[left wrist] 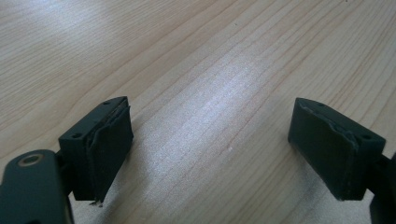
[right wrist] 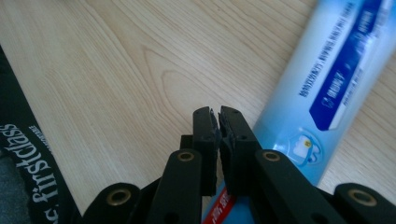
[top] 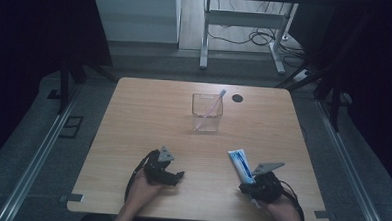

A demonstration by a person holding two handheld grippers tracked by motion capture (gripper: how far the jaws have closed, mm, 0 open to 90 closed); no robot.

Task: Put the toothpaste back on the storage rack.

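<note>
With the toothbrush [top: 210, 110] already standing in the clear cup [top: 207, 112], our right gripper [right wrist: 218, 122] has clamped shut on the toothpaste tube [top: 241, 165] near the table's [top: 133, 118] front edge, which we judge goes in next, while our left gripper [left wrist: 210, 144] gapes wide and empty.

We see a light wooden counter [top: 149, 113] with a pale grain, and a small round black disc [top: 237, 98] sits near its far edge. A clear square plastic cup [top: 207, 113] holding a blue-tipped toothbrush [top: 212, 107] stands toward its middle. A white-and-blue toothpaste tube [top: 241, 164] lies flat near the front right.
</note>
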